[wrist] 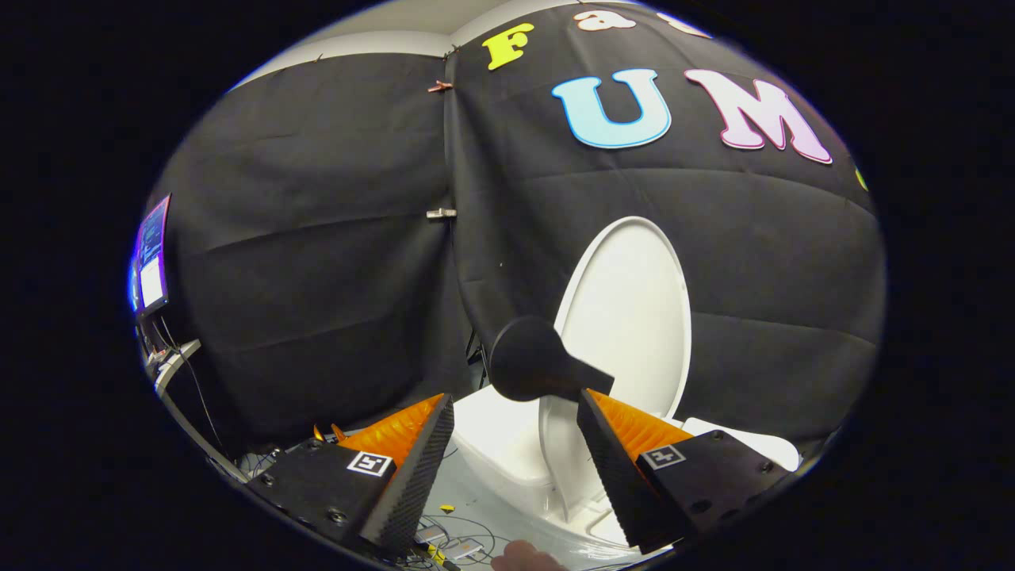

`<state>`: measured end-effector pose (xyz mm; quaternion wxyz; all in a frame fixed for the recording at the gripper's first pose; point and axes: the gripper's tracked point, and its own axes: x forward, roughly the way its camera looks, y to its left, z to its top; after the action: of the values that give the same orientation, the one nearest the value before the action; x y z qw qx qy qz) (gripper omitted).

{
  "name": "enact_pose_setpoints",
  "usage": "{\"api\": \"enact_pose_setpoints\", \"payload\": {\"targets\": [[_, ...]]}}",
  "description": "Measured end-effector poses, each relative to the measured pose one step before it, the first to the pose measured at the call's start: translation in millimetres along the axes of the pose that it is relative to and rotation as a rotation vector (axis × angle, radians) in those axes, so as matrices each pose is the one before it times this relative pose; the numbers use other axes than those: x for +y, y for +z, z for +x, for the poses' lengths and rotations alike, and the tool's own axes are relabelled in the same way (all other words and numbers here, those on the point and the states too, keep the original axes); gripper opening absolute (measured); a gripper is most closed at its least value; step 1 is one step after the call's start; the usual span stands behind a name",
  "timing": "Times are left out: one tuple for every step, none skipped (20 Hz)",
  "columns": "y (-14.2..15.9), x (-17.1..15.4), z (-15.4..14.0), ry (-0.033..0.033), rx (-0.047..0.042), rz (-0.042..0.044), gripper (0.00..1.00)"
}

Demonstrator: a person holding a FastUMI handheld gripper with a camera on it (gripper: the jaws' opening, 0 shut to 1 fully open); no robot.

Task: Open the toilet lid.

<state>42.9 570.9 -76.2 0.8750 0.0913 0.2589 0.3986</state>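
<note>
The white toilet lid [630, 309] stands raised, upright against the black cloth wall, beyond my fingers. Below it the white toilet body [496, 440] lies between and just ahead of the fingers. A black round-headed, cone-shaped piece [530, 361] sits in front of the lid's lower left edge, its narrow end right by my right fingertip; whether they touch I cannot tell. My gripper [515, 396] is open, its orange-and-black fingers [412, 468] spread wide with nothing pressed between them.
A lit monitor [151, 258] on a metal stand hangs at the far left. Cables and small plugs [452, 543] lie on the floor under the fingers. Part of a hand [523, 561] shows at the bottom. A white flat part [749, 444] lies behind the right finger.
</note>
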Motion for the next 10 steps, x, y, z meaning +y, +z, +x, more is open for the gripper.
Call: {"api": "enact_pose_setpoints", "payload": {"targets": [[-4.35,1.15,0.45,0.00964,0.00838,0.01592,0.97],[-9.15,2.89,-1.55,0.01335,0.01991,0.01444,0.97],[-10.11,0.73,-1.72,0.00291,0.02312,0.00141,0.97],[-6.03,-0.02,-2.71,0.0015,0.01658,-0.0097,0.97],[-4.18,-2.9,-4.12,-0.00323,0.0057,-0.0127,0.98],[-2.14,-2.53,-4.77,0.00053,-0.00259,-0.01015,0.97],[-6.19,-5.41,-6.72,-0.00289,-0.00208,-0.01054,0.97],[-4.95,-5.67,-6.96,-0.00752,0.00042,-0.00784,0.97],[-4.24,-4.31,-8.83,-0.00623,-0.00808,-0.00504,0.97],[-0.74,-4.43,-9.95,-0.00688,-0.01463,-0.00713,0.97]]}}
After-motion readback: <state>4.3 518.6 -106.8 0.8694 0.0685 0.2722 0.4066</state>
